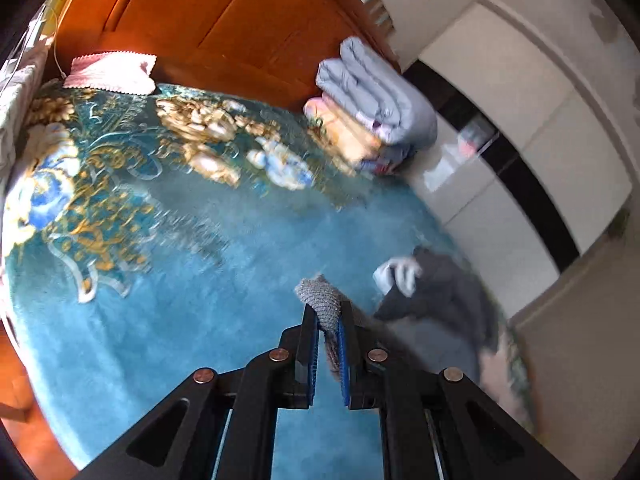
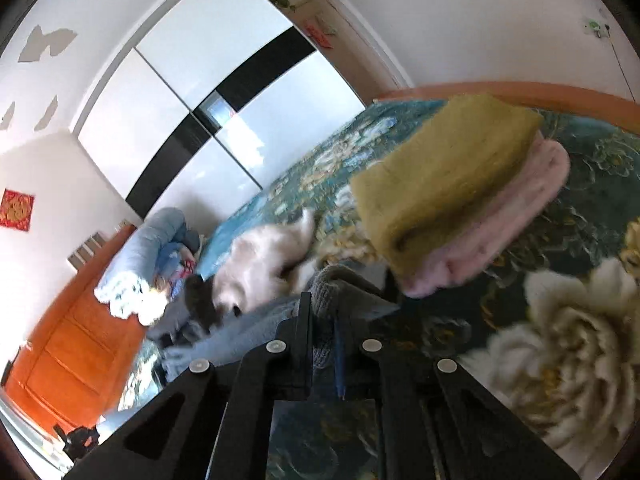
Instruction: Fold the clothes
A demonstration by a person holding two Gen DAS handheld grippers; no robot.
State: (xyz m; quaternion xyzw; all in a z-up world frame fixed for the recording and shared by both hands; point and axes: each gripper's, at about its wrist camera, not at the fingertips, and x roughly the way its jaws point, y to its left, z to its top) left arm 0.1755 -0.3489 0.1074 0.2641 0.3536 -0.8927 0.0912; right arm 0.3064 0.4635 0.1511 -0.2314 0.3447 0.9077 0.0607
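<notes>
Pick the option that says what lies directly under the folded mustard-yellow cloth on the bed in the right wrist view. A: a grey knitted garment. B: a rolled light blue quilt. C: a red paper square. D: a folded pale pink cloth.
D: the folded mustard-yellow cloth rests on top of a folded pale pink cloth, whose edges stick out beneath it.
</notes>
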